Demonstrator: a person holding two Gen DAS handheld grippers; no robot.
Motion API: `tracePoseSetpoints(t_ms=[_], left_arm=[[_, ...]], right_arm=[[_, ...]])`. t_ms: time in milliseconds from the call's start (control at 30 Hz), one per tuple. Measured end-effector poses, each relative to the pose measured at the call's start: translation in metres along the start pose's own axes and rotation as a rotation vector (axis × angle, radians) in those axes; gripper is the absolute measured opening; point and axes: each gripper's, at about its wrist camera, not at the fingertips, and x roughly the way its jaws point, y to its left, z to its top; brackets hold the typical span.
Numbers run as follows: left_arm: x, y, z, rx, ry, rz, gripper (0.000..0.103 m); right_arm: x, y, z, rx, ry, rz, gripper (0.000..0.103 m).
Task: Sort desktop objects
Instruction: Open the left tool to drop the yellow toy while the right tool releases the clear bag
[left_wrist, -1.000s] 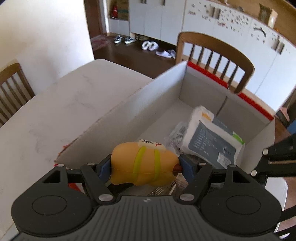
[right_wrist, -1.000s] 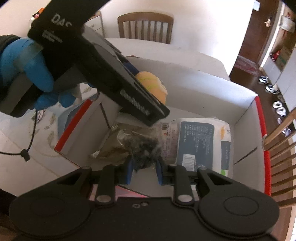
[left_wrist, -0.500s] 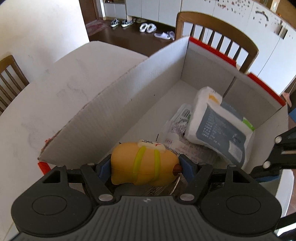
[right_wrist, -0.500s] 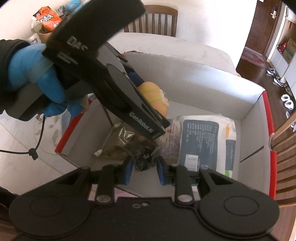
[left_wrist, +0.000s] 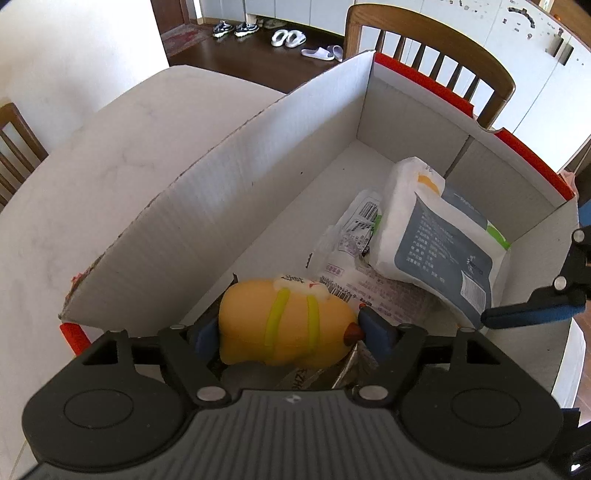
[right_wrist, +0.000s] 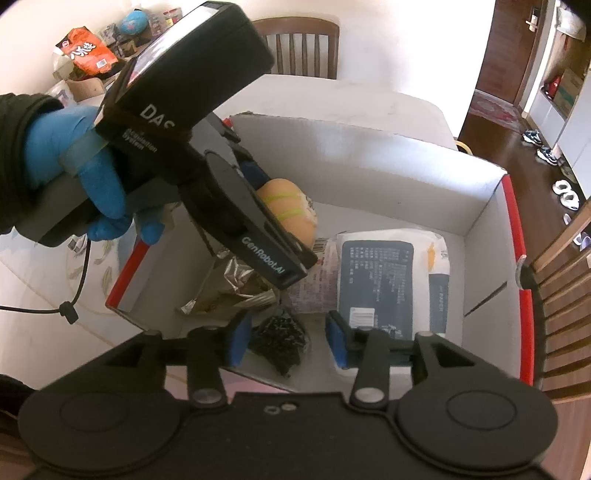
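Right hand-held gripper (right_wrist: 286, 341): jaws opening, wider than a second ago. The dark crinkled packet (right_wrist: 279, 341) sits between the pads — the left pad is at its edge, the right pad stands clear. Judged released into the cardboard box (right_wrist: 369, 155); 1 item sorted.

Left hand-held gripper (left_wrist: 288, 330): jaws opening as well, having come down lower into the box. The yellow squeeze toy (left_wrist: 282, 326) is between its pads; both appear to touch it yet, so the grip is easing — drop imminent, in my judgement.

Beyond lie a foil pouch (right_wrist: 229, 291), a printed sachet (left_wrist: 354, 236) and a tissue pack (left_wrist: 436, 243), all inside the box on the desk (left_wrist: 96, 184).
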Motion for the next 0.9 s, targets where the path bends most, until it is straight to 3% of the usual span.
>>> tracePoseSetpoints(t_ms=[267,700,767,900], left_arm=[[-0.015,-0.002,-0.004,-0.009,-0.040,0.002,0.085],[-0.064,-0.001,-0.028,-0.051,-0.153,-0.032,0.086],[-0.072,-0.002,-0.032,-0.054,-0.172,-0.034,0.086],[-0.084,-0.005,-0.039,-0.064,-0.196,-0.033,0.086]], right_arm=[[-0.006,0.003,-0.004,0.016,-0.021,-0.010,0.061],[-0.031,0.004,-0.013,0.023,-0.075,-0.051,0.065],[-0.038,0.002,-0.016,0.027,-0.087,-0.054,0.071],[-0.048,0.000,-0.019,0.034,-0.106,-0.058,0.073]])
